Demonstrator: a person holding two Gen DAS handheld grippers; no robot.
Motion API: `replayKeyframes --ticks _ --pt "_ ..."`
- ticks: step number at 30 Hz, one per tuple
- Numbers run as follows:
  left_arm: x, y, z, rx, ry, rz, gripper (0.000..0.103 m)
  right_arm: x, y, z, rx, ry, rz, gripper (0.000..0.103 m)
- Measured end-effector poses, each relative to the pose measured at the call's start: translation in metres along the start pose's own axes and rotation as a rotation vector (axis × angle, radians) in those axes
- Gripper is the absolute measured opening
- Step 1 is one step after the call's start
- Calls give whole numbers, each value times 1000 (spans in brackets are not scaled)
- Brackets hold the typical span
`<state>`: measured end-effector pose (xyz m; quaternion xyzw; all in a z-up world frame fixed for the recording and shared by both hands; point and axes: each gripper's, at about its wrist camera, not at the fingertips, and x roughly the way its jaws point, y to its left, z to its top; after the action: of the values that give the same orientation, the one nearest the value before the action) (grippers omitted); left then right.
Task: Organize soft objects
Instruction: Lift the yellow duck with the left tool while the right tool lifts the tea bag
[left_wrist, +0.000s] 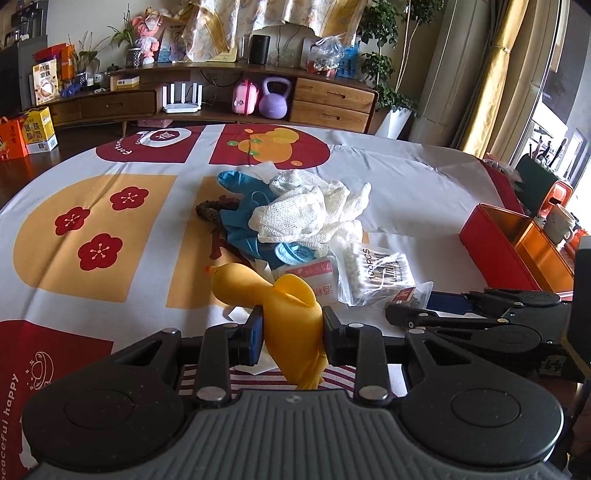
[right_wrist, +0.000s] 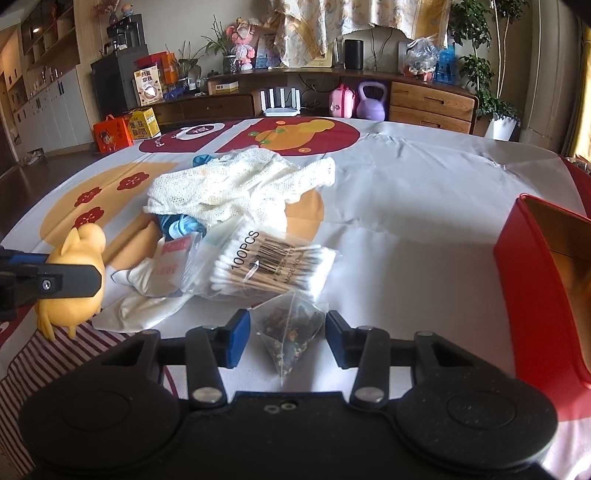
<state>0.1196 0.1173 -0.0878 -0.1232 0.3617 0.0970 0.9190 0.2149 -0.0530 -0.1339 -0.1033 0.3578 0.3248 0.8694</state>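
Note:
A yellow rubber chick toy (left_wrist: 291, 317) hangs a little above the table with my left gripper (left_wrist: 291, 328) shut on its body; the right wrist view shows the same toy (right_wrist: 77, 280) at the left. My right gripper (right_wrist: 286, 332) is low over the tablecloth, open, with a clear pyramid tea bag (right_wrist: 288, 325) lying between its pads, its edges close to both. Behind lie a bag of cotton swabs (right_wrist: 273, 273), white gauze (right_wrist: 229, 188) and a blue glove (left_wrist: 240, 221). The right gripper (left_wrist: 399, 314) also shows at the right of the left wrist view.
An open red tin box (right_wrist: 535, 288) stands at the right on the printed tablecloth (right_wrist: 406, 192). A dark scrunchie (left_wrist: 208, 212) and alcohol wipe packets (left_wrist: 321, 273) lie in the pile. A wooden sideboard (left_wrist: 332, 99) runs along the back wall.

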Motion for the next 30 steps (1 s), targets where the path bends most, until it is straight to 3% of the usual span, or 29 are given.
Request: replayKeyframes --ticks 1,3,11,19,30 --pt "1 0 0 -2 1 -1 31 1 1 0 -4 0 -2 39" --pt "2 2 0 -5 4 -4 31 3 3 -1 -16 5 -10 25" --pt "3 2 -2 0 4 -7 31 -2 7 -2 -41 -11 -27 10" --pt "-12 -6 -3 25 -18 -26 31 -29 0 -5 22 -35 -17 10" --pt "-46 -46 0 92 -68 -57 31 -107 -19 -4 104 -105 13 10"
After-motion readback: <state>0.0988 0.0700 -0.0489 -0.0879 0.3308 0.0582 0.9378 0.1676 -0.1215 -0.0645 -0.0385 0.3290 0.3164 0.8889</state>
